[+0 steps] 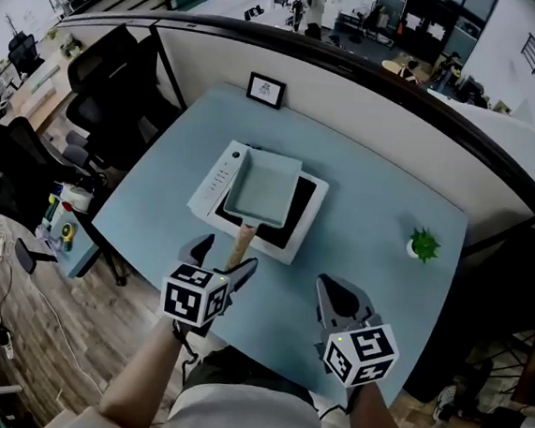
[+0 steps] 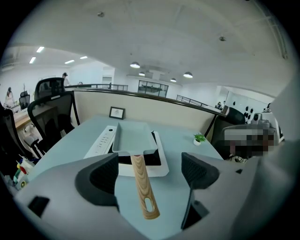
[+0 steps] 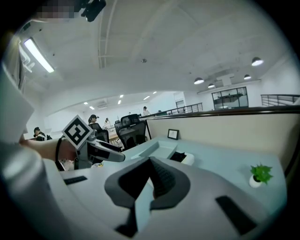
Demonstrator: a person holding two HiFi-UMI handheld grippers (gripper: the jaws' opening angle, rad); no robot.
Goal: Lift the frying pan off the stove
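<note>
Left gripper (image 1: 224, 259): jaws wide apart, flanking pale wooden handle (image 2: 140, 183), not touching. Grey-green rectangular frying pan (image 1: 264, 187) sits on white black-topped stove (image 1: 216, 180) (reach step). Next: clamp handle, lift level. Right gripper (image 3: 152, 180): jaws together, empty.

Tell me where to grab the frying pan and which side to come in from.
Grip the wooden handle, coming from the near edge of the table. It sticks straight out of the frying pan toward the person, past the stove, and is narrow; the pan body looks too wide. The left gripper, jaws apart, is lined up with it.
</note>
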